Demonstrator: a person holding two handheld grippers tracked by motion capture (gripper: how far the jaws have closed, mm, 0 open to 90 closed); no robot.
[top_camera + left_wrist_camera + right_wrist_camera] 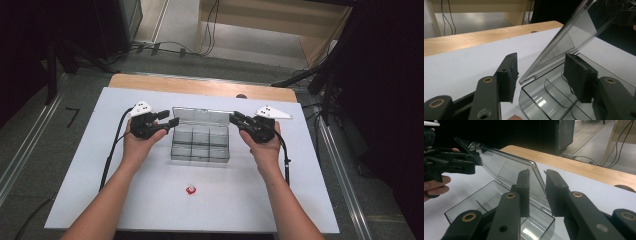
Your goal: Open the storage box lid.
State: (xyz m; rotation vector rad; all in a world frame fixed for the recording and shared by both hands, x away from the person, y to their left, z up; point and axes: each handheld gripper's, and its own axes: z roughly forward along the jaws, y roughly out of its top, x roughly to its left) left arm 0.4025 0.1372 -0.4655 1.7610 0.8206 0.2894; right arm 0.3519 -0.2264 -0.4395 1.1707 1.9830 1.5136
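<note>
Box [200, 145] — lid [200, 116] raised, long axis running between both grippers. Right gripper [536, 173] pinches the lid's end; left gripper [541, 72] spread, lid edge loose between — right holds.

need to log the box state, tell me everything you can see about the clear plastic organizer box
The clear plastic organizer box is see-through and rectangular, its base split by low dividers into compartments that look empty. Its hinged lid is raised, tilted back at the far side. It sits mid-table on the white sheet. The left gripper straddles the lid's end edge with fingers apart from it; the right gripper straddles the other end, contact unclear.
</note>
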